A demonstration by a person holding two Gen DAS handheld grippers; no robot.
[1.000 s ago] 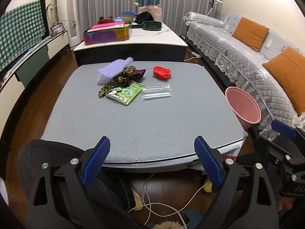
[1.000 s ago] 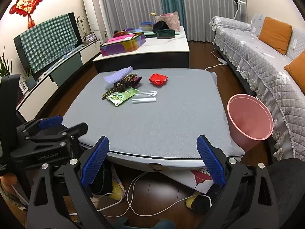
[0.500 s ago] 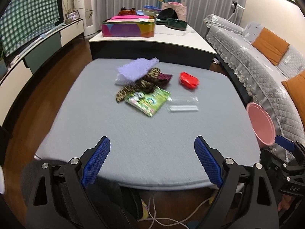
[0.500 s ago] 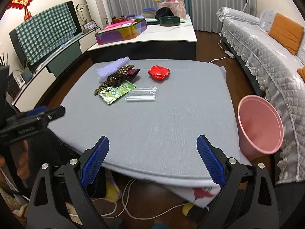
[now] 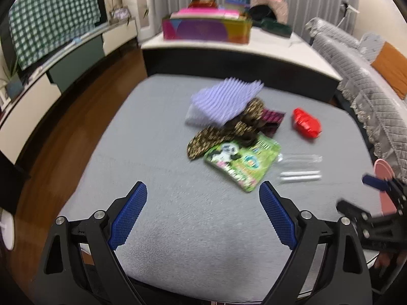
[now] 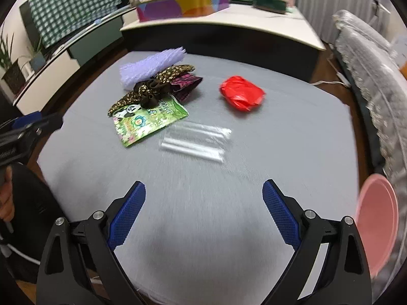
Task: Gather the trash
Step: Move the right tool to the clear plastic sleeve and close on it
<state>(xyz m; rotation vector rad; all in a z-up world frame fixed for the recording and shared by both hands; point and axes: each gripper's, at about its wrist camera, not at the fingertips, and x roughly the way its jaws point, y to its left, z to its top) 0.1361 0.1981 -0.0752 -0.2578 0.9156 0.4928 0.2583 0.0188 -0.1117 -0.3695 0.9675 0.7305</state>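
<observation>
Trash lay mid-bench (image 6: 203, 216), so I judged my empty, spread right hand-held gripper (image 6: 203, 218) should drop low onto the clear wrapper (image 6: 195, 141), nearest, while the left hand-held gripper (image 5: 203, 218) hung released too.

On the grey desk (image 6: 292, 137): a red crumpled wrapper (image 6: 241, 96), a green panda-print packet (image 6: 148, 119), a lilac ribbed foam sheet (image 6: 150, 66), a brown-and-gold spotted cloth (image 6: 152, 86), clear plastic sleeves (image 6: 195, 139). The bin (image 6: 376, 226) is pink.
</observation>
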